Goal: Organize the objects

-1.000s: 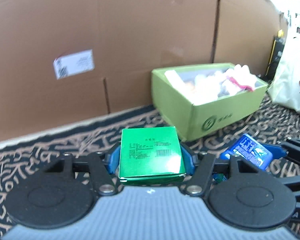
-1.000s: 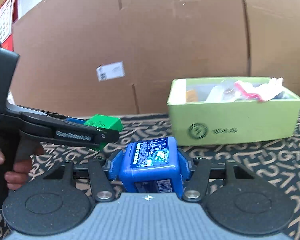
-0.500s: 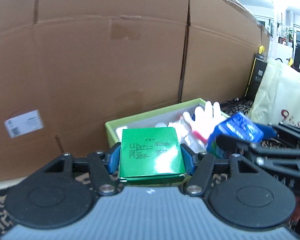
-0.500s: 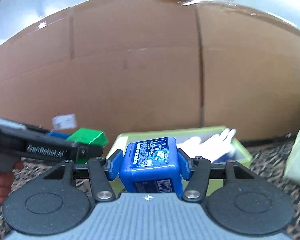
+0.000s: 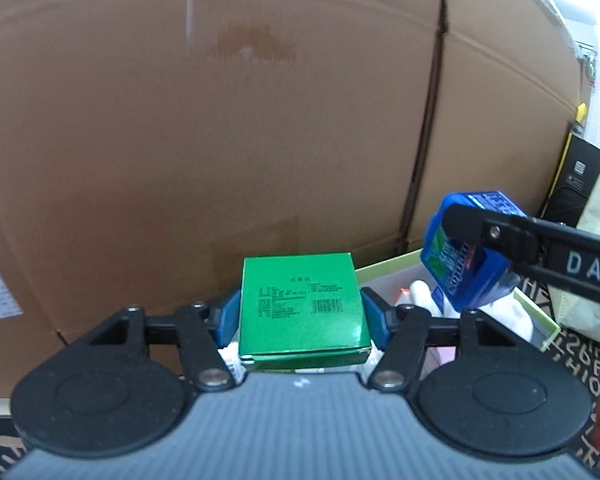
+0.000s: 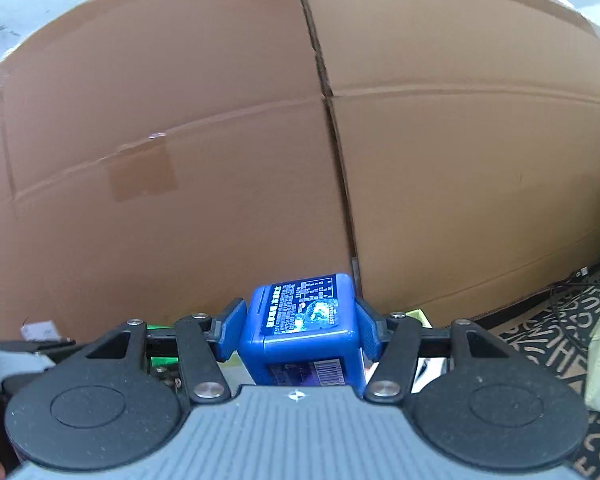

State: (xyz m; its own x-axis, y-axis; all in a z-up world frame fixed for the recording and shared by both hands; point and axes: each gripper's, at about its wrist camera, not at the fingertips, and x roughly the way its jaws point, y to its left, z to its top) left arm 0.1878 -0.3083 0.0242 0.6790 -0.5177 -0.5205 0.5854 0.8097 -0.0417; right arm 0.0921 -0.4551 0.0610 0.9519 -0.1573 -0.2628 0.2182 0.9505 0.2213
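Two grips — left gripper (image 5: 302,316) clamps green box (image 5: 300,304), right gripper (image 6: 300,330) blue container (image 6: 302,320)

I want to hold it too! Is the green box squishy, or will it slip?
The green box probably stays stiff: its edges look straight between the left hand-held gripper's pads. Its glossy top suggests it may be slippery. It likely won't roll, having flat sides.

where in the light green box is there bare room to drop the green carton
Little shows. The light green box holds white items from its middle to the right wall. The green carton hides the left part. The blue container hangs over its right half.
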